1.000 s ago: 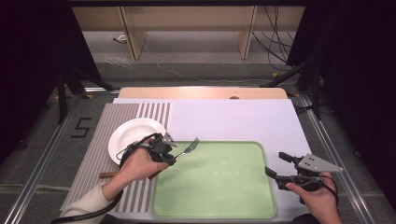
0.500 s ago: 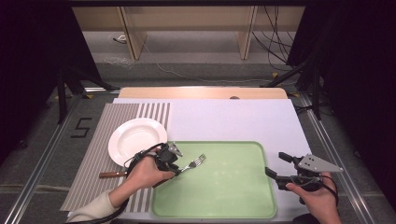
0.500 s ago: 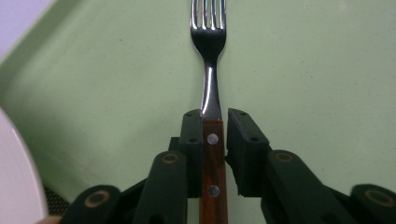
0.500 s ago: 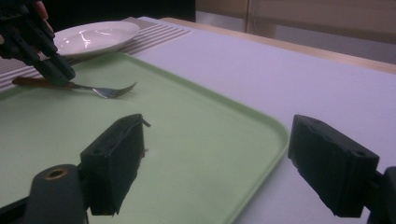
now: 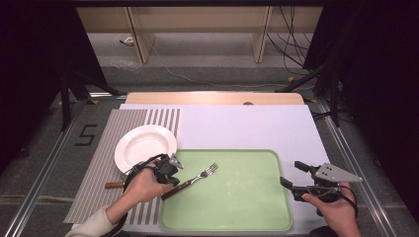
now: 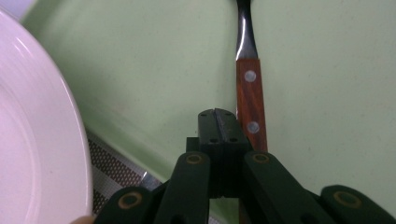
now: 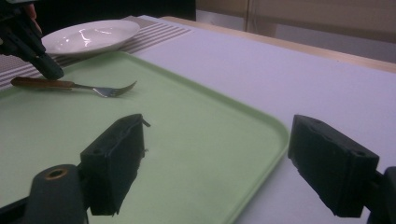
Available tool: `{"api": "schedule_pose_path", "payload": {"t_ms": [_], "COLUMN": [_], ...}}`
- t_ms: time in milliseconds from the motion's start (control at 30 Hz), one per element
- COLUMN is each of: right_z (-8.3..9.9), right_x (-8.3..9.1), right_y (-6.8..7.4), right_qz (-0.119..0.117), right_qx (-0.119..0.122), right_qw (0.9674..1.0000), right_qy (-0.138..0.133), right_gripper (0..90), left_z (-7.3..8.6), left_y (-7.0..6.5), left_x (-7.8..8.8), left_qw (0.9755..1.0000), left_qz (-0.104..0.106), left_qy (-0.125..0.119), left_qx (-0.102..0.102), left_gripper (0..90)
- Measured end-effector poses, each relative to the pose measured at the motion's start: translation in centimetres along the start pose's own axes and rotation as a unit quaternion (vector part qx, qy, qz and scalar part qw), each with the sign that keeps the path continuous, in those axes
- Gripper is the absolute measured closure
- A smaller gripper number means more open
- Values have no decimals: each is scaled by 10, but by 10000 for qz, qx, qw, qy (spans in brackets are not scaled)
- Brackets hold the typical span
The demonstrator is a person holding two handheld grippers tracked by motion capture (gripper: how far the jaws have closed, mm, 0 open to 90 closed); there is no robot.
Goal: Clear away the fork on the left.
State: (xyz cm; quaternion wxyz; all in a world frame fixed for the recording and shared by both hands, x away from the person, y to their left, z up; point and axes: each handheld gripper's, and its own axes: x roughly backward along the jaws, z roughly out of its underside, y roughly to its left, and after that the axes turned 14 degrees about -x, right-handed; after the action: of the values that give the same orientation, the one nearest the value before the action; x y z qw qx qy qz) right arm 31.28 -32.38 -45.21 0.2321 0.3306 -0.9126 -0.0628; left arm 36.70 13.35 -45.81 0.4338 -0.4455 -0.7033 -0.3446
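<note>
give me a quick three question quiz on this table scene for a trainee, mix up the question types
1. True or false: the fork lies on the white plate.
2. Which gripper has its fingers spread apart? A) left gripper B) right gripper
3. Fill in: the fork's handle is made of ____.

Key:
1. False; it lies on the green tray.
2. B; the left one's fingers are pressed together beside the fork's handle.
3. Wood.

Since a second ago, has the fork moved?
Yes. The fork has come toward the person and now lies on the green tray, farther from the white plate.
</note>
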Motion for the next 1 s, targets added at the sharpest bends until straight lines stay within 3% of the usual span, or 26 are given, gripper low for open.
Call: {"api": "schedule_pose_path", "payload": {"t_ms": [233, 733, 1000], "right_z": [0, 0, 0], "right_x": [0, 0, 0], "right_y": [0, 0, 0], "right_qz": [-3, 3, 3], "right_qx": [-3, -3, -5], "right_qw": [10000, 10000, 10000], "right_qy": [5, 16, 17], "right_gripper": [196, 196, 196], "left_z": [8, 13, 11], "left_y": [-4, -29, -40], "left_x": [0, 3, 3], "left_qw": [9999, 9987, 9971], "left_qz": [76, 242, 489], "left_qy": [89, 107, 56], "left_qx": [-56, -428, -585], "left_gripper": [896, 895, 895]}}
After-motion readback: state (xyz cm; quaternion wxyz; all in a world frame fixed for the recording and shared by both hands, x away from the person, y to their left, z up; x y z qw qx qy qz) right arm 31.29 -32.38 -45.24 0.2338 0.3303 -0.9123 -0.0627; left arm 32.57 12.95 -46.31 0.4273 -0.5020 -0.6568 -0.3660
